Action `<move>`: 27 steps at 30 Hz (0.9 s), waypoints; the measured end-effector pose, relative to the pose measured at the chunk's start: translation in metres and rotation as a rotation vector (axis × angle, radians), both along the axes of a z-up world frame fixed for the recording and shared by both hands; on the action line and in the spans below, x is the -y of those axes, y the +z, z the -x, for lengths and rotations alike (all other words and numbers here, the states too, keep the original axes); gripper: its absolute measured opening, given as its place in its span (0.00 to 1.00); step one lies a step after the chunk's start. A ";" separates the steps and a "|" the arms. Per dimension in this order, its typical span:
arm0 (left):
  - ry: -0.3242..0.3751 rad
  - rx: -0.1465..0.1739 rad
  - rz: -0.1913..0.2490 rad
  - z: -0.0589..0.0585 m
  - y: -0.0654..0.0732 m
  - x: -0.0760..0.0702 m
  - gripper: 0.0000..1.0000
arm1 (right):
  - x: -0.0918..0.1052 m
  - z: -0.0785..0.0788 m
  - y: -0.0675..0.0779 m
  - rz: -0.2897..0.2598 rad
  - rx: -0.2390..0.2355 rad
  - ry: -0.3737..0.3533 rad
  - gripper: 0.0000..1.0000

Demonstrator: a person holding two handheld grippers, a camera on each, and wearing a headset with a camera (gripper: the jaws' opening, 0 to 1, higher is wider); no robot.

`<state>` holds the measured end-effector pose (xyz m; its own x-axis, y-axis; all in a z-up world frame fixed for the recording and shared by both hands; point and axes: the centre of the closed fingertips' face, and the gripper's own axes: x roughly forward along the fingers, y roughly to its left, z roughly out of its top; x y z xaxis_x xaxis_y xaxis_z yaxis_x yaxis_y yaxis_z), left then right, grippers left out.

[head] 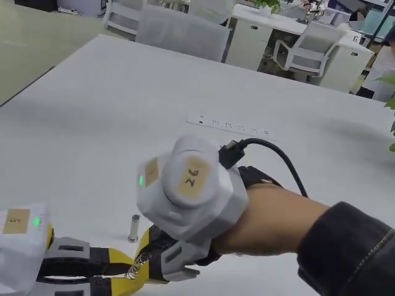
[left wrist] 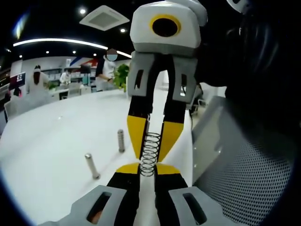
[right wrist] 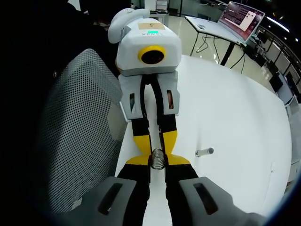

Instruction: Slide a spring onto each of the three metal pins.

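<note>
White table (head: 185,92) underneath; left tongs (left wrist: 148,168) and right tongs (right wrist: 158,165) both pinch one spring (left wrist: 150,149).

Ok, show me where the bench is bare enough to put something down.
Bare: the wide table stretch between the power strip and the far edge, and the band from the strip to the upright pin. Crowded: the near edge, where the left tool and right tool meet on the spring beside that pin.
</note>
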<state>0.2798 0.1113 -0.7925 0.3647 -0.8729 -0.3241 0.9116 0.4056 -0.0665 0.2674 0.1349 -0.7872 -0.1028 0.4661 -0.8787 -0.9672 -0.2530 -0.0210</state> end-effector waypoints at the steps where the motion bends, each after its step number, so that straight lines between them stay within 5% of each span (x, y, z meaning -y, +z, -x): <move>1: 0.000 0.000 0.000 0.000 0.000 0.000 0.03 | 0.000 0.000 0.000 0.001 0.001 0.001 0.08; 27: 0.042 0.004 -0.014 -0.005 -0.001 -0.007 0.12 | 0.008 -0.011 -0.003 0.042 0.031 -0.012 0.08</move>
<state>0.2850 0.1185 -0.7938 0.4026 -0.8519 -0.3349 0.8939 0.4447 -0.0565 0.2781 0.1271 -0.7905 -0.0699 0.4299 -0.9001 -0.9693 -0.2424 -0.0405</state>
